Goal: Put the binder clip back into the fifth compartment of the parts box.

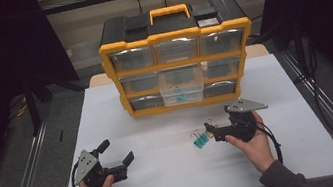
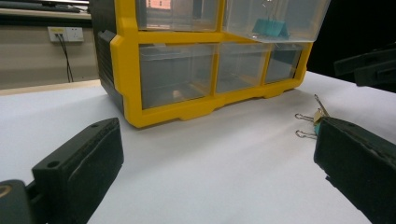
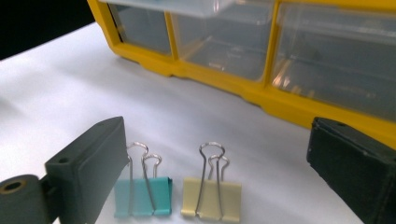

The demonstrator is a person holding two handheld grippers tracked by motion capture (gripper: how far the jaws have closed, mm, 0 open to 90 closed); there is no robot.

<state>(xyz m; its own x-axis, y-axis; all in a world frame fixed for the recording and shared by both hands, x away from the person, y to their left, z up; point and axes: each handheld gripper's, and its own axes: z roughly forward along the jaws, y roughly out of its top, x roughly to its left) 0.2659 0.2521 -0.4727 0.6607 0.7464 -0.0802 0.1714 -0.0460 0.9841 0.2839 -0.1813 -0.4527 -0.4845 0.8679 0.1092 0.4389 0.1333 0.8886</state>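
The right gripper is hovering low over the white table with its jaws spread wide and nothing between them. In the right gripper view its own two black jaws are framing two binder clips lying flat side by side: a teal binder clip just beside the jaw at the view's left, and a cream binder clip nearer the middle of the gap. Both are lying with their wire handles pointing away from the gripper, toward the yellow drawer organizer, so each clip's long axis is running straight along the line of approach. That is the relation the coming grasp seems to hinge on: the clips are sitting directly ahead and between the jaws, with the cream one better centred.

The left gripper is resting well apart on the table, its jaws also wide apart and holding nothing; the right hand is clearly the nearer one.

The teal clip's wire loops are folded back over its body, and so are the cream clip's. In the organizer the middle clear drawer is standing pulled out, with a teal clip already lying inside.
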